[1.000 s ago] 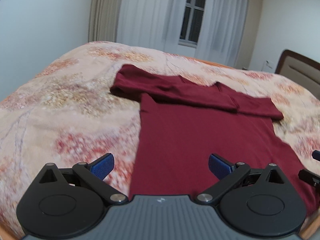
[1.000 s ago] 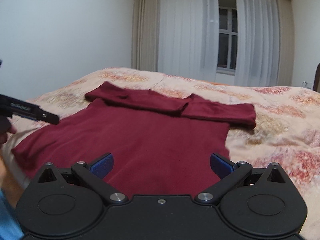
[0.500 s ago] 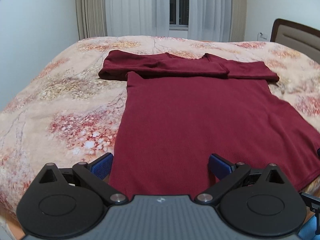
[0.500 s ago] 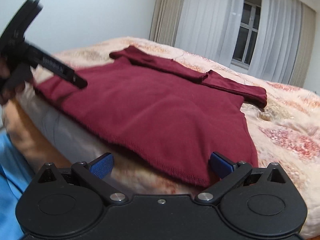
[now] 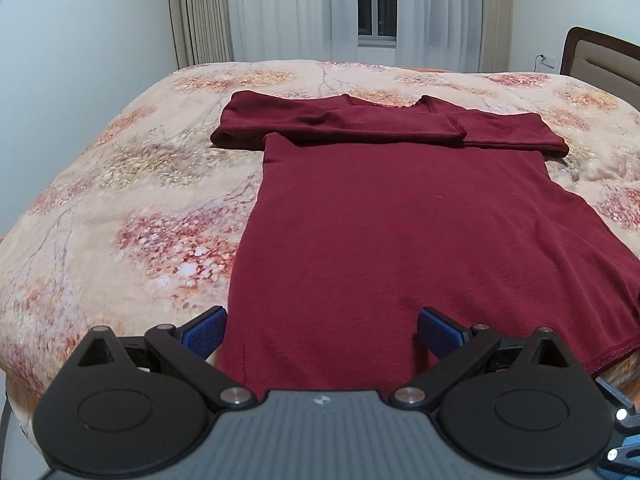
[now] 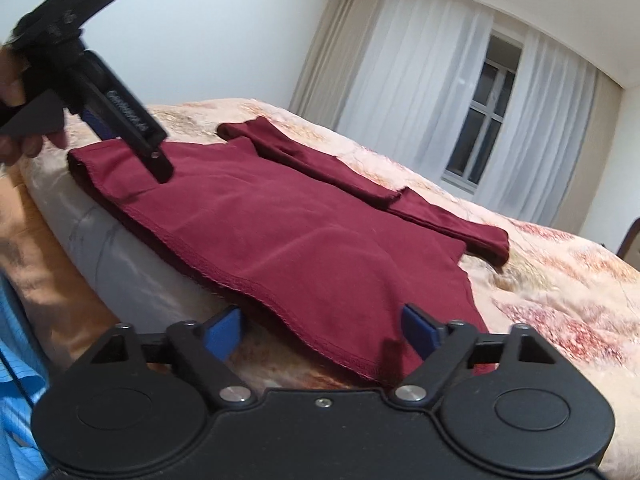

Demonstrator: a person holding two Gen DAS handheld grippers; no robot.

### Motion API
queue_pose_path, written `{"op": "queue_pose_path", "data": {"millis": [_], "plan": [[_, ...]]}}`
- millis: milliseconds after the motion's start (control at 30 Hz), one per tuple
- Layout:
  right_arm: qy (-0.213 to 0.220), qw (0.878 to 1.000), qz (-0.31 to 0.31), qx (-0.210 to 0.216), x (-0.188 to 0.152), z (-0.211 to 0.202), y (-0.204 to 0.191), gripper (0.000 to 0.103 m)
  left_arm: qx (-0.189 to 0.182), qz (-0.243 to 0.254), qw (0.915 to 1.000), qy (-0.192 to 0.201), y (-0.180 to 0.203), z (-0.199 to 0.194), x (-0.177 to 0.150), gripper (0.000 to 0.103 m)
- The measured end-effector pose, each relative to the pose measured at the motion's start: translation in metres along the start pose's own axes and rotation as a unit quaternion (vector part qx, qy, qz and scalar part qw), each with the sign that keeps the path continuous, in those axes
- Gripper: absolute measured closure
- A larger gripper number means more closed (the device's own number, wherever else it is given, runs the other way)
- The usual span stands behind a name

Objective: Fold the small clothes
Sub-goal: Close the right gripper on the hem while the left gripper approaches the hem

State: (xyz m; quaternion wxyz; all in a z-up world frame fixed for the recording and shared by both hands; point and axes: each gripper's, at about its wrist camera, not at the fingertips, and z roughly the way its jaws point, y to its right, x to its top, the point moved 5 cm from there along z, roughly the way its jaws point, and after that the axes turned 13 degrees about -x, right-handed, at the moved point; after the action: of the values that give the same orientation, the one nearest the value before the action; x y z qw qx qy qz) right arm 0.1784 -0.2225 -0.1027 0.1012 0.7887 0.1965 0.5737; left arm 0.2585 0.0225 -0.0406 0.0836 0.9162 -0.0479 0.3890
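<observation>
A dark red long-sleeved shirt (image 5: 400,216) lies flat on the bed, sleeves folded across its top, hem at the near bed edge. It also shows in the right wrist view (image 6: 304,224). My left gripper (image 5: 322,330) is open and empty, its blue pads either side of the hem's left part. My right gripper (image 6: 326,330) is open and empty, low at the bed edge by the hem's right corner. The left gripper (image 6: 132,136) also shows in the right wrist view, hovering over the hem's far-left corner.
The bed has a floral beige-and-pink cover (image 5: 132,200). A headboard (image 5: 600,60) stands at the right. Curtains and a window (image 5: 376,4) are behind the bed. The person's blue sleeve (image 6: 16,360) is at the lower left of the right wrist view.
Both grippers have pulled back and dropped toward the shirt's hem at the near bed edge. The right gripper has tilted and sunk lowest. Both stay open.
</observation>
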Motion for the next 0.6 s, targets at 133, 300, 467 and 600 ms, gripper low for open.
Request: {"op": "queue_pose_path", "data": {"millis": [133, 300, 467, 600], "plan": [[0.004, 1.000, 0.005, 0.022, 0.001, -0.005, -0.004, 0.057, 0.002, -0.001, 1.0000, -0.001, 0.000, -0.001, -0.001, 0.000], [0.013, 0.999, 0.005, 0.028, 0.008, -0.011, -0.013, 0.086, 0.000, -0.009, 1.0000, -0.003, -0.001, -0.002, -0.002, 0.000], [0.008, 0.998, 0.053, 0.044, 0.021, -0.010, -0.004, 0.089, -0.006, -0.006, 0.9999, 0.011, 0.000, -0.009, -0.001, 0.000], [-0.002, 0.995, 0.081, 0.050, 0.029, -0.008, 0.002, 0.089, -0.040, 0.005, 0.9982, 0.044, 0.005, -0.023, 0.000, 0.000]]}}
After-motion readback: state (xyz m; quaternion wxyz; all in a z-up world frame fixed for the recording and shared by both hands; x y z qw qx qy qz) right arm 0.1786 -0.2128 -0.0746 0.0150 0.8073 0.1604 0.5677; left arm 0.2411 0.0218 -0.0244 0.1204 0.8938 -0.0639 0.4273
